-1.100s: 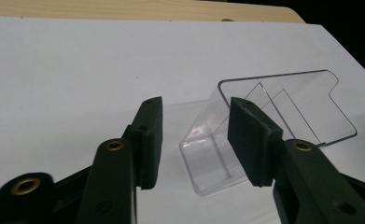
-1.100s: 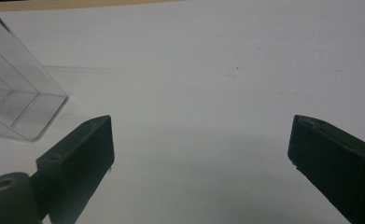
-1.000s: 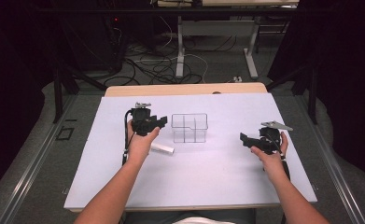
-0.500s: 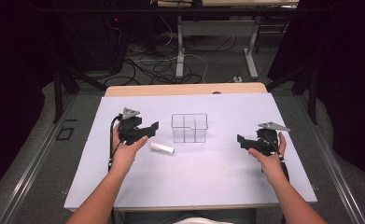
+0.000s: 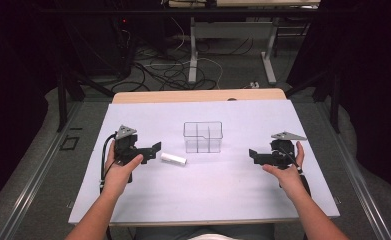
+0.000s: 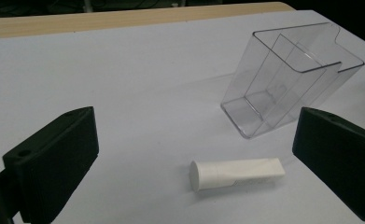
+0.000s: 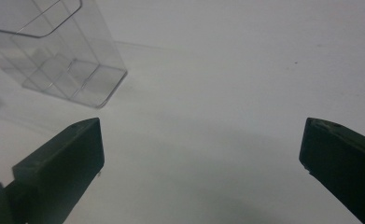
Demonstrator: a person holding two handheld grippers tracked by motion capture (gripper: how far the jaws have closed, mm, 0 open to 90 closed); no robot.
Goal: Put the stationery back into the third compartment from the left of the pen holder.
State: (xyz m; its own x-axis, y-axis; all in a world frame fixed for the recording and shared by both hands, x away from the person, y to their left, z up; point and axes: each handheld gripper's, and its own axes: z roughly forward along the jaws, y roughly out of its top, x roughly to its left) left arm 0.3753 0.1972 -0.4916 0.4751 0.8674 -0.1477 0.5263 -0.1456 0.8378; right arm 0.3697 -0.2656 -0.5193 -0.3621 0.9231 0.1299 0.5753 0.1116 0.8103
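A small white tube (image 5: 174, 159) (image 6: 236, 173) lies on its side on the white table top, just in front of a clear plastic divided box (image 5: 203, 136) (image 6: 287, 77) (image 7: 54, 56). My left gripper (image 5: 154, 150) (image 6: 194, 154) rests left of the tube with its jaws wide apart and pointing at it; nothing is between them. At the right side of the table my right gripper (image 5: 253, 156) (image 7: 201, 158) is open too, pointing left toward the box, with bare table between its jaws.
The white sheet (image 5: 233, 195) covers a wooden table whose far edge (image 5: 198, 95) shows. Beyond it are desk legs and cables on the floor (image 5: 183, 70). Bare surface lies in front of the box and between both hands.
My left gripper has drawn back to the left and toward the person, away from the box, leaving the tube lying on the table. The right gripper has barely moved.
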